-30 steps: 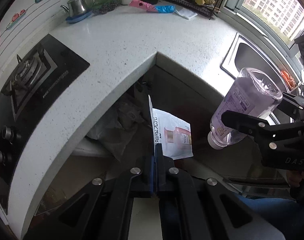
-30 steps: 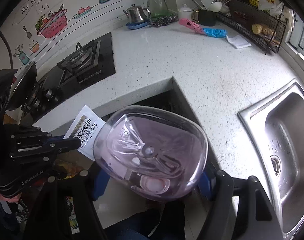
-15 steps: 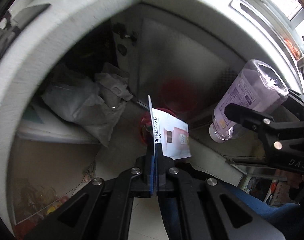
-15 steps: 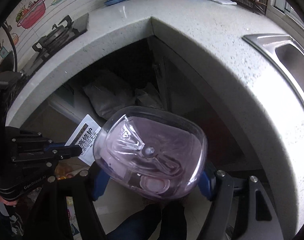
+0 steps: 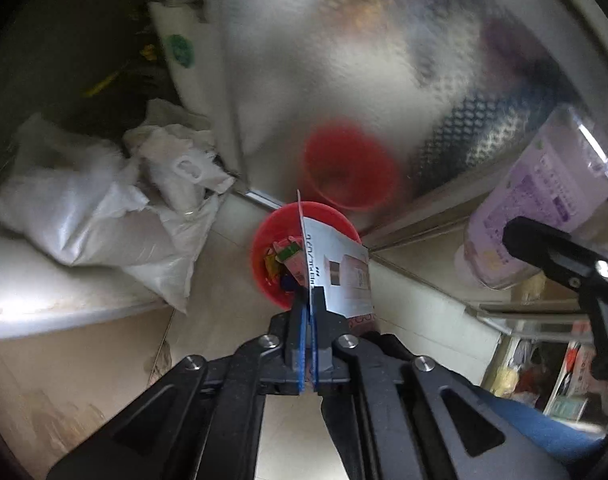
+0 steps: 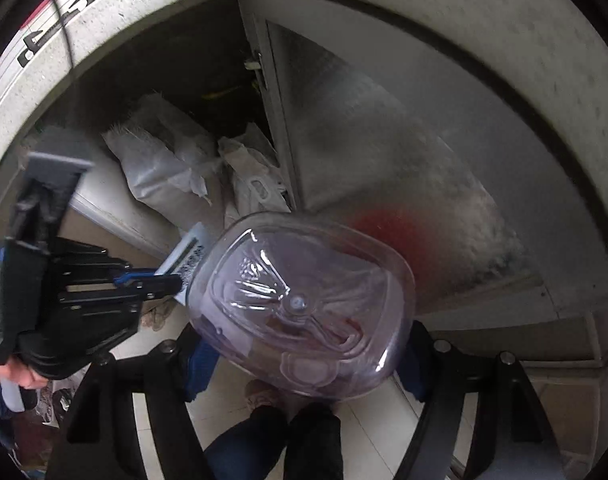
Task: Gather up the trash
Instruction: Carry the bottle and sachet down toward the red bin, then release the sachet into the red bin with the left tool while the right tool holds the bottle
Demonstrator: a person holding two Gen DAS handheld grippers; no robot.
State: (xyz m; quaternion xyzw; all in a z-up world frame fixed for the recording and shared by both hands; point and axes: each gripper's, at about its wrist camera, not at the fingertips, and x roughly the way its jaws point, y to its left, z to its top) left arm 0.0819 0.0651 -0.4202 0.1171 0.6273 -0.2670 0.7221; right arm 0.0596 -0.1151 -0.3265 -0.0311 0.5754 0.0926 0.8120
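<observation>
Two hand-held grippers loaded: left (image 5: 307,312) pinches card (image 5: 340,276) over red bin (image 5: 263,248); right (image 6: 304,356) clamps bottle (image 6: 299,304).

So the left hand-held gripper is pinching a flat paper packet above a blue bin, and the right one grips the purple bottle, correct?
One thing is off: the bin is red, as the left wrist view shows. The left hand-held gripper does pinch the flat paper packet above it, and the right hand-held gripper grips the purple bottle.

A flat white printed packet (image 5: 340,276) stands on edge above a red bin (image 5: 263,256) already holding colourful scraps. A clear, purple-tinted plastic bottle (image 6: 299,308) – apparently empty – hangs cap-down, well right of the bin.
</observation>
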